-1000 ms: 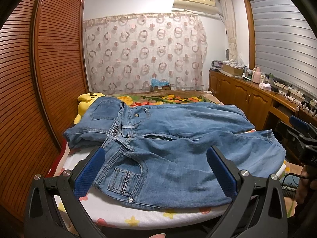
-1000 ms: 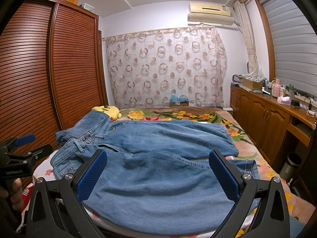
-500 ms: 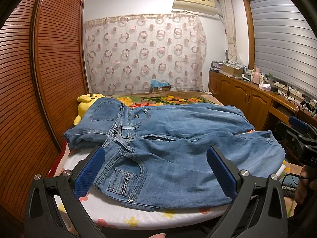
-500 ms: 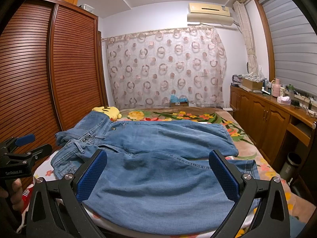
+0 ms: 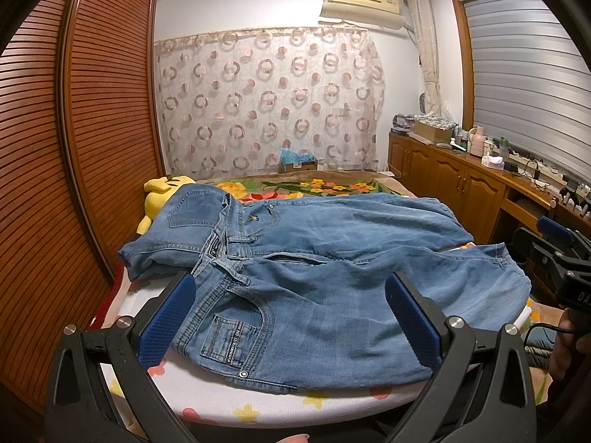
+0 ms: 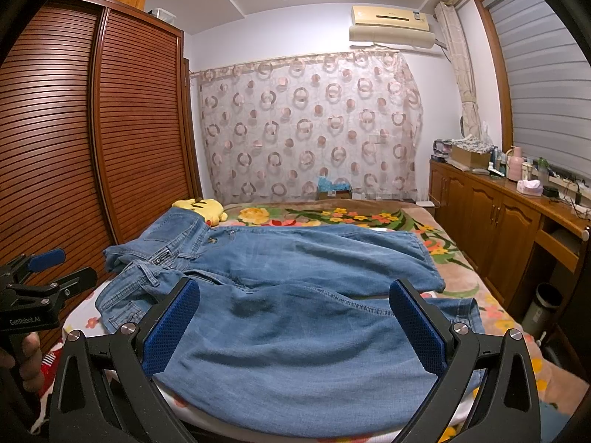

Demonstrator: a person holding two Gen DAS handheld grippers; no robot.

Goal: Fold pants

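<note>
Nothing had moved — both grippers, left [image 5: 290, 326] and right [image 6: 295, 326], stayed open above the unfolded jeans [image 5: 332, 280]; folding hadn't begun.

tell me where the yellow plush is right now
The yellow plush lies at the bed's far left corner, against the wardrobe, partly under the jeans' waistband end in both wrist views.

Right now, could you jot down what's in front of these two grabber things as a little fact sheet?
surface: bed with a flowered cover
garment: blue jeans spread flat, unfolded, waist toward the wardrobe side
left gripper: open, empty, above the waist pocket end
right gripper: open, empty, above the legs
beside the jeans: yellow plush toy at the far waist end
room: slatted wardrobe, patterned curtain
</note>
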